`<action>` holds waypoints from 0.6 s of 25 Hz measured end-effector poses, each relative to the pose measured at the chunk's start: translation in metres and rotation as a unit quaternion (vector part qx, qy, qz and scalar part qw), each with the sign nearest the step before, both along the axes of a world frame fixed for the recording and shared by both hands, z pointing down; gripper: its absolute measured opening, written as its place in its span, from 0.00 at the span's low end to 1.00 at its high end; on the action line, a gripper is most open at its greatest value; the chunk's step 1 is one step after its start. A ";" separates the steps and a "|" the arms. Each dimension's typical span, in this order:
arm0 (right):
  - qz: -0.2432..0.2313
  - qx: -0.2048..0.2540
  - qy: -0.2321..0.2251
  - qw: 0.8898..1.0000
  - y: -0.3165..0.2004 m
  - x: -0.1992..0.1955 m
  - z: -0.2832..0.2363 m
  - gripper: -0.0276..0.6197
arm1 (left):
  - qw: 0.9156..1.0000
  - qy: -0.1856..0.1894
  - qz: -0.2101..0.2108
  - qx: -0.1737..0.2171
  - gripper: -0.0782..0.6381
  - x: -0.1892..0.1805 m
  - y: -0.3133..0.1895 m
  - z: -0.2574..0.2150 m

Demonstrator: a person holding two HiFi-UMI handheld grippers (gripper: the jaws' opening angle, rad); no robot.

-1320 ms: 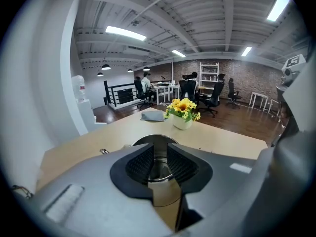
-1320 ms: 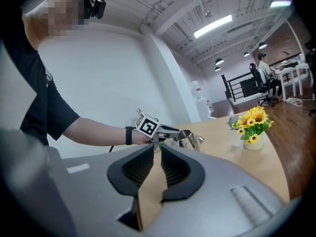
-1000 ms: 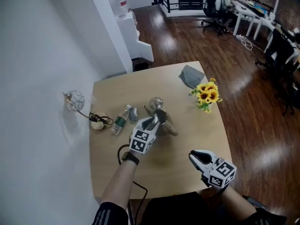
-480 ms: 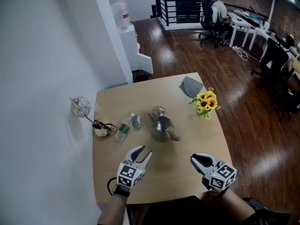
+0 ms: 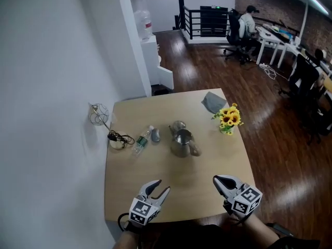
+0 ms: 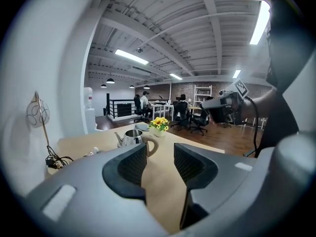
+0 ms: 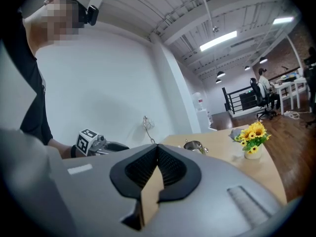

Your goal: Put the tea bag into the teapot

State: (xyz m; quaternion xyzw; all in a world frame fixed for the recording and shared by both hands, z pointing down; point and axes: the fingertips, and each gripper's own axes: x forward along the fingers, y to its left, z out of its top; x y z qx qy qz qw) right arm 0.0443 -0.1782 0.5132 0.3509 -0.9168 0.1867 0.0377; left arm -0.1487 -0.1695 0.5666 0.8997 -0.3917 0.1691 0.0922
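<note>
Okay, clock directions are taken from the holder's edge of the table (image 5: 207,162), 12 pointing away. Nearest, the left gripper (image 5: 163,186) hangs over the near edge at about 7 o'clock. Its fingers stand apart and have just been opening, with nothing between them, only bare tabletop. The right gripper (image 5: 217,180) is at about 5 o'clock, also over the near edge. Its fingers are pressed together at the tips with nothing caught in them. Both grippers point toward 12, well apart from each other and well short of the pot.

The steel teapot (image 5: 181,143) stands upright near the table's middle, with its handle toward 4 o'clock and its spout toward 10. It is uncovered; what is inside can't be seen. The lid (image 5: 178,125) lies just beside it at 12 o'clock.

At the pot's 9 o'clock a plastic bottle (image 5: 142,140) lies on its side, with a small grey object (image 5: 155,135) next to it. Further toward 9, at the table's left edge, a tangled black cable (image 5: 120,138) sits by a round base, and a wire-globe lamp (image 5: 98,114) is against the white wall (image 5: 52,113).

Sunflowers (image 5: 229,118) stand at the pot's 2 o'clock near the right edge. A grey cloth (image 5: 213,102) lies at 1 o'clock by the far corner.

Beyond the table is dark wood floor (image 5: 207,66), a water jug (image 5: 145,24) at 11 o'clock, and a seated person (image 5: 248,22) at desks around 1 o'clock.
</note>
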 end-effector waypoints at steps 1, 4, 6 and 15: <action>-0.004 0.002 0.000 1.000 0.006 0.001 -0.001 0.05 | 1.000 0.002 -0.005 0.000 0.34 0.001 0.007 -0.001; -0.019 0.008 -0.001 1.000 0.025 0.007 -0.004 0.05 | 1.000 0.005 -0.021 0.006 0.34 0.007 0.027 -0.006; -0.031 0.012 -0.001 0.999 0.042 0.013 -0.007 0.05 | 0.999 0.010 -0.033 0.011 0.34 0.015 0.044 -0.012; -0.057 0.017 0.019 0.998 0.135 0.050 0.000 0.05 | 0.999 0.014 -0.045 0.023 0.34 0.061 0.139 -0.023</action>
